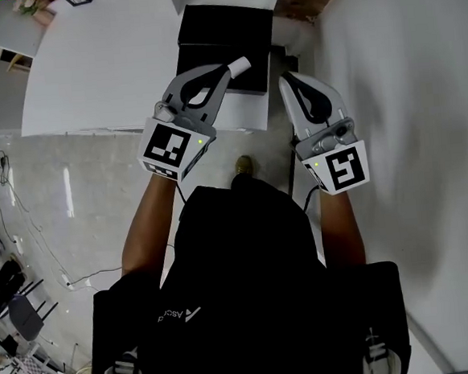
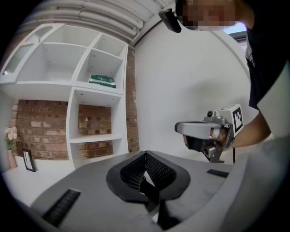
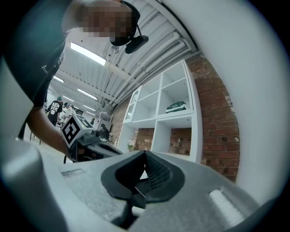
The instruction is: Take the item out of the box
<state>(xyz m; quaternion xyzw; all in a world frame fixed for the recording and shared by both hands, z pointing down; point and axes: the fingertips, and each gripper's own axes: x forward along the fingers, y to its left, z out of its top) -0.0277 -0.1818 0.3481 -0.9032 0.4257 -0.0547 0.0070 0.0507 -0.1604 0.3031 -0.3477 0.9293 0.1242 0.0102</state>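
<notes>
A black box [image 1: 225, 50] lies flat on the near end of a white table [image 1: 96, 72] in the head view; what it holds is not visible. My left gripper [image 1: 239, 64] hovers over the box's near right part, jaws together with nothing between them. In its own view the ribbed pads [image 2: 136, 171] meet at the tip, and the box is out of sight. My right gripper [image 1: 285, 79] hangs just right of the box, beside the table edge. Its jaws [image 3: 145, 154] also stand together, empty. Each gripper shows in the other's view: right gripper [image 2: 180, 128], left gripper [image 3: 111, 152].
A white wall [image 1: 404, 88] runs close along the right. White shelves [image 2: 90, 90] backed with brick hold a green-and-white pack [image 2: 103, 80], also seen as the pack [image 3: 176, 107]. A small picture frame [image 2: 28, 160] stands lower left. Cables [image 1: 9, 200] trail over the grey floor.
</notes>
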